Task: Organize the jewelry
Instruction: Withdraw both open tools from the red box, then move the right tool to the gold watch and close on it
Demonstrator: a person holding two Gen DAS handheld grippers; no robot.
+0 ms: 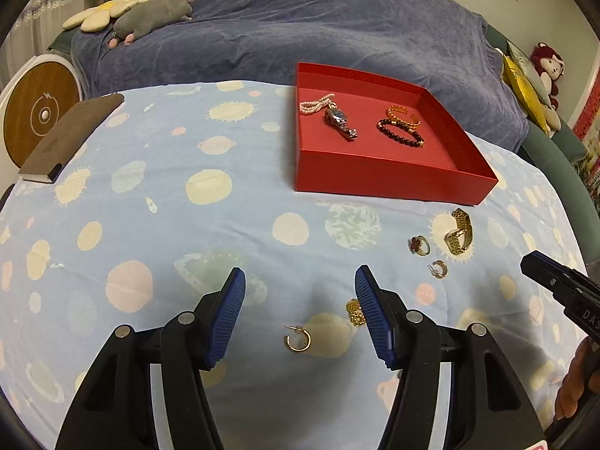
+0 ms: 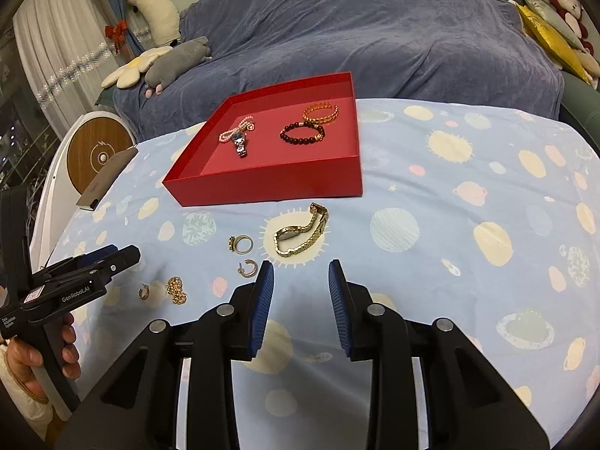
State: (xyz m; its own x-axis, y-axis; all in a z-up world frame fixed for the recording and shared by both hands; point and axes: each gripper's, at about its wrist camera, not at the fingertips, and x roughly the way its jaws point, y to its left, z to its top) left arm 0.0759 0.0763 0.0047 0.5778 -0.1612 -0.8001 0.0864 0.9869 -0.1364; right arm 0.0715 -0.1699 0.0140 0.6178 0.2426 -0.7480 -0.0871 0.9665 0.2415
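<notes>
- The planet-print cloth point(image 1: 150, 195) covers the table you work on, with a blue-draped sofa point(image 2: 375, 37) behind it.
- Your red tray point(image 1: 393, 178) sits on the far part of the cloth. It holds a pearl strand point(image 1: 316, 105) touching a silver watch point(image 1: 339, 122), plus a dark bead bracelet point(image 1: 399, 133) just beside a gold chain bracelet point(image 1: 403, 114).
- Your left gripper point(image 1: 300, 300) hangs released above the cloth, jaws spread wide and empty. A gold hoop earring point(image 1: 298, 338) lies on the cloth between its fingers, touching neither.
- Your right gripper point(image 2: 301, 288) is also released, with nothing between its blue pads point(image 2: 262, 300).
- A gold watch point(image 2: 302, 234) lies on the cloth just in front of the tray, near your right gripper's tips.
- A gold filigree piece point(image 2: 177, 290) lies close to your left gripper's right finger.
- A ring with a red stone point(image 1: 419, 245) sits beside the gold watch.
- A second hoop earring point(image 2: 248, 267) lies just left of your right gripper's left pad.
</notes>
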